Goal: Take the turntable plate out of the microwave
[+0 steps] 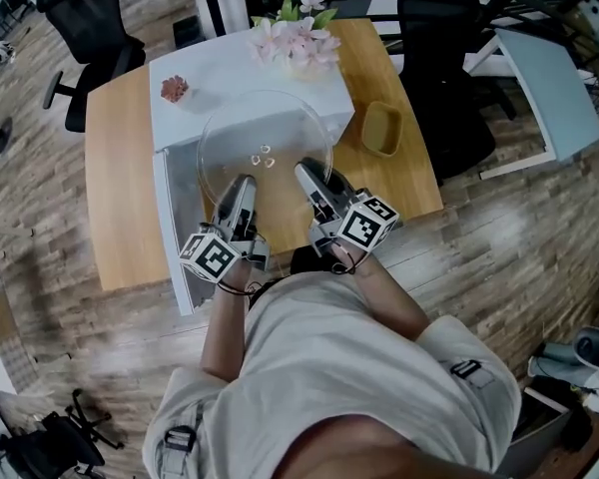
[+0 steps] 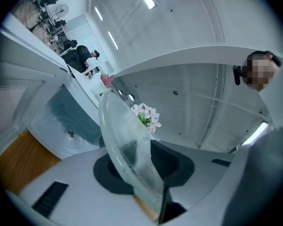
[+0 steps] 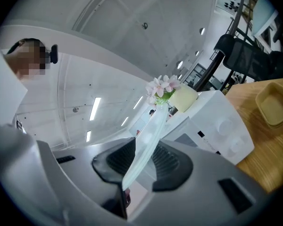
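The clear glass turntable plate (image 1: pixel 265 153) hangs roughly level over the white microwave (image 1: pixel 240 78), held by its near rim on both sides. My left gripper (image 1: pixel 242 196) is shut on the rim's left part and my right gripper (image 1: pixel 309 178) on its right part. In the left gripper view the plate (image 2: pixel 125 140) runs edge-on between the dark pads (image 2: pixel 172 161) of the left gripper (image 2: pixel 141 166). The right gripper view shows the plate's rim (image 3: pixel 148 140) pinched in the right gripper (image 3: pixel 141 166), with the microwave (image 3: pixel 226 126) behind it.
The microwave stands on a wooden table (image 1: pixel 120 168) with its door (image 1: pixel 170 233) swung open at the left. Pink flowers (image 1: pixel 298 38) and a small pink object (image 1: pixel 174 89) sit on its top. A yellow tray (image 1: pixel 382 128) lies to its right. Office chairs (image 1: pixel 85 18) stand behind.
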Demonstrator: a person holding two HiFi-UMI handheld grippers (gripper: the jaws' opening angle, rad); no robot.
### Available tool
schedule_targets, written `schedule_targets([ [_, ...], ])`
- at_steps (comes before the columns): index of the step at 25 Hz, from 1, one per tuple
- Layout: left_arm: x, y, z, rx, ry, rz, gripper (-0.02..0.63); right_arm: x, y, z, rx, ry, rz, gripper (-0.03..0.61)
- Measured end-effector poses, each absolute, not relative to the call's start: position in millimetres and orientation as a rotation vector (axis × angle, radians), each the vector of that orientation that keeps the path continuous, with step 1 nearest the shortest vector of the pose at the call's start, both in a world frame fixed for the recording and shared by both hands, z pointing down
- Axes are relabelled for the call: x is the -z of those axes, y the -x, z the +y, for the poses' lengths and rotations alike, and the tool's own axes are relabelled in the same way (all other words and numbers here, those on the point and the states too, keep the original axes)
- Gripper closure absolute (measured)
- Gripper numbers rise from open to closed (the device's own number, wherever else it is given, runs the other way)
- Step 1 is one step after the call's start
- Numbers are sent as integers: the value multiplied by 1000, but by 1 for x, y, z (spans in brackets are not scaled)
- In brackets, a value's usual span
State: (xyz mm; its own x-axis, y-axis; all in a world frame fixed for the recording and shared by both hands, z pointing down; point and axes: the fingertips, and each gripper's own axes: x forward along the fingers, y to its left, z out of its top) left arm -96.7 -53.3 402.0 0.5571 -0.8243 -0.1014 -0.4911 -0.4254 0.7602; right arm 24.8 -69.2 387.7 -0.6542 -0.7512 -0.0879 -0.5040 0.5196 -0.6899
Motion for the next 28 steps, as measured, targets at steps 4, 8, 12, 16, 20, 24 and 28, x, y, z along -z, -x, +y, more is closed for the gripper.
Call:
schedule_targets([
  [4,-386,100,-68,639,-2120,-1072,502,-372,-20,-85,862,1017,2404,468],
  [8,-370,102,-75,659,-2147,-1081,502,-357,-18,-93,814,991,2416,466],
  [12,-353,100,-84,680,-2174,-1073,502,-340,-20,-100,771,973,2425,466],
  [16,-341,98,-89,680,-2205,-1069,502,-329,-23,-105,728,962,2424,465],
  [20,-332,98,-93,683,-2230,-1069,502,-324,-23,-109,722,953,2415,463],
  [24,-325,97,-95,689,-2240,-1065,502,-315,-24,-111,703,946,2414,463],
  [28,-317,98,-98,687,-2259,-1064,502,-309,-23,-114,688,939,2414,462],
])
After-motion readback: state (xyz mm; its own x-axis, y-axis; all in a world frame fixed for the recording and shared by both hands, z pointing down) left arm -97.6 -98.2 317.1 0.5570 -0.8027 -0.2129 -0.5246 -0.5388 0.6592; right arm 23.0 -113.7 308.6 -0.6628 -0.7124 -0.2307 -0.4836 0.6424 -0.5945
